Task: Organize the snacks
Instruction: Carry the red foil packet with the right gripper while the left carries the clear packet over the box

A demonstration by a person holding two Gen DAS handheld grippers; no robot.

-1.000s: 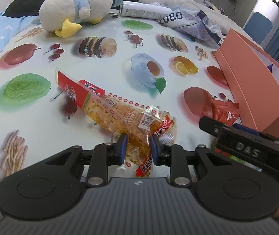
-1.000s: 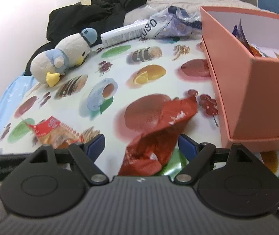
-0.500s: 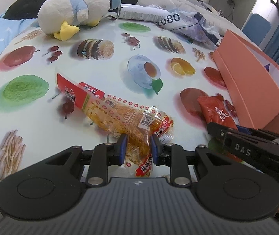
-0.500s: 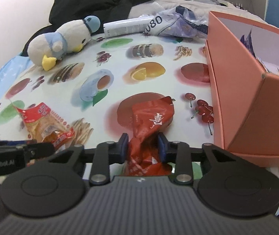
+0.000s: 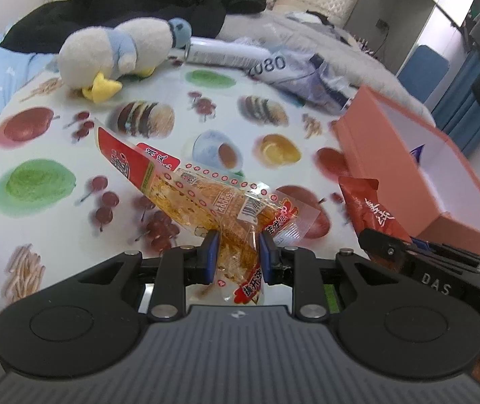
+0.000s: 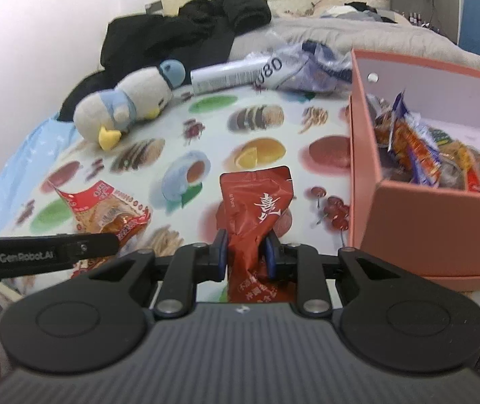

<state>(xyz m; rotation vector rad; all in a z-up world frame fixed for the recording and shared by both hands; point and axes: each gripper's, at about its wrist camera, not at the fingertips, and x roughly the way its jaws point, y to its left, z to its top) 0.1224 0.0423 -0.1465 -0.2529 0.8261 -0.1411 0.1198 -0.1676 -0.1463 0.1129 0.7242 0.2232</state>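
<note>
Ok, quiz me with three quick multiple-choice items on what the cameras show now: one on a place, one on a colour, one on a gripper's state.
1. Where is the plush penguin?
A. in the box
B. on the printed cloth
C. in a gripper

2. What colour is the box?
A. salmon pink
B. green
C. black

3. What is the right gripper doing?
A. standing open
B. shut on nothing
C. shut on the red packet

B: the plush penguin lies on the printed cloth.
A: the box has pink walls.
C: the right gripper pinches the red packet, its jaws having just been closing.
</note>
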